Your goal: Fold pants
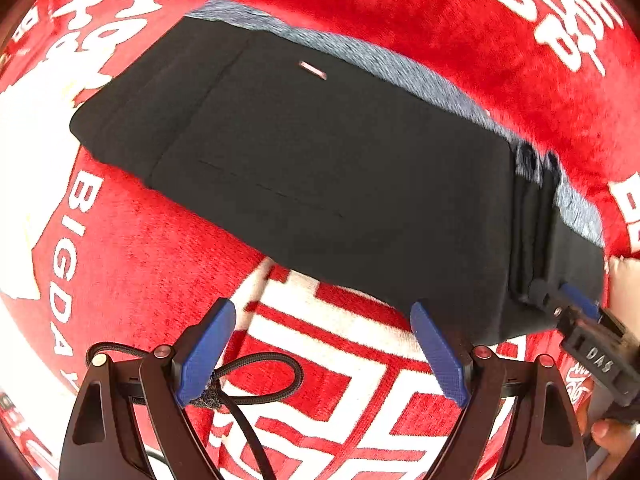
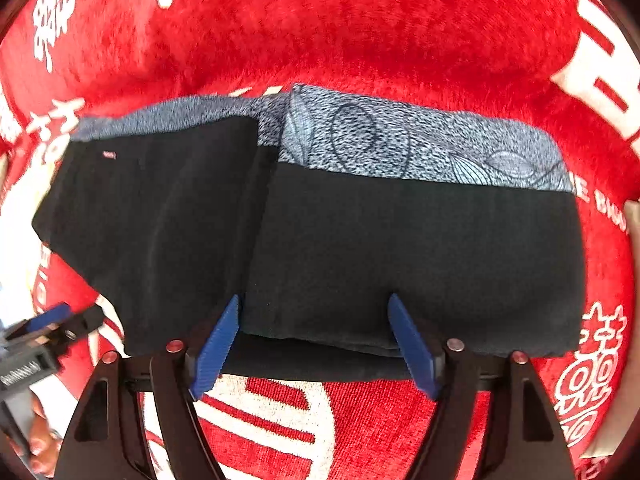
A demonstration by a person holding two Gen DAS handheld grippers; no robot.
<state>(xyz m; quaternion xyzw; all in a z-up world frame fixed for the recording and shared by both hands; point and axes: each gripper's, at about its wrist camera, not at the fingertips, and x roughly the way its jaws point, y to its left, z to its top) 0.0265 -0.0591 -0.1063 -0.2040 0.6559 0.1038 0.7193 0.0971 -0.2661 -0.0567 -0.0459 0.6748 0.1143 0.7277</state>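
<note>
Black pants (image 1: 320, 160) lie folded into a long flat stack on a red cloth, with a blue-grey patterned layer (image 2: 400, 148) showing along the far edge. A small pale tag (image 1: 313, 70) sits on the top layer. My left gripper (image 1: 320, 307) hangs open over the red cloth just in front of the pants' near edge, with nothing between its fingers. My right gripper (image 2: 315, 300) stands open with the pants' (image 2: 400, 260) near folded edge between its blue fingers (image 2: 216, 344); the pads stand apart from the cloth. Each gripper shows at the edge of the other's view (image 1: 580, 312) (image 2: 52, 320).
The red plush cloth (image 1: 440, 20) with white characters and lettering covers the whole surface around the pants. A black cable (image 1: 260, 376) loops by the left gripper's left finger. A person's hand (image 1: 608, 432) holds the right gripper; another hand (image 2: 40, 440) holds the left.
</note>
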